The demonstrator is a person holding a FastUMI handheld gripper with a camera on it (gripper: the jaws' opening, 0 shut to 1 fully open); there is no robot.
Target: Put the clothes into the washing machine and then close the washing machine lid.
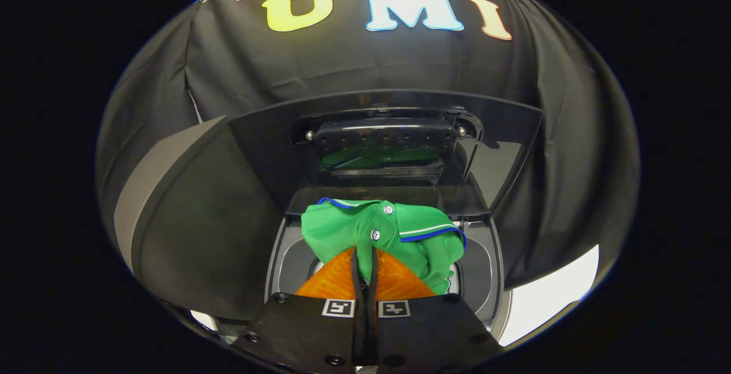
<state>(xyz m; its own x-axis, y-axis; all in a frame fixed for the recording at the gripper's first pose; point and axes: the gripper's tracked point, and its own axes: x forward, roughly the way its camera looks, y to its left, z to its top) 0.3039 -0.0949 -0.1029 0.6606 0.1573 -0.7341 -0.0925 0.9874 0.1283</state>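
The gripper [365, 257] has its two fingers pressed together on a fold of the green polo shirt [388, 234], which hangs bunched at their tips. The shirt has blue and white trim and small white buttons. It is held just above the round opening of the washing machine [485, 271]. Beyond it, the machine's dark lid [382, 143] stands raised.

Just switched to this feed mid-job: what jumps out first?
A green shirt with white buttons, pinched in the tool, whose fingers are closed on its fabric. It hangs over the washer opening just ahead. Beyond it, the lid stands raised against the black cloth wall.
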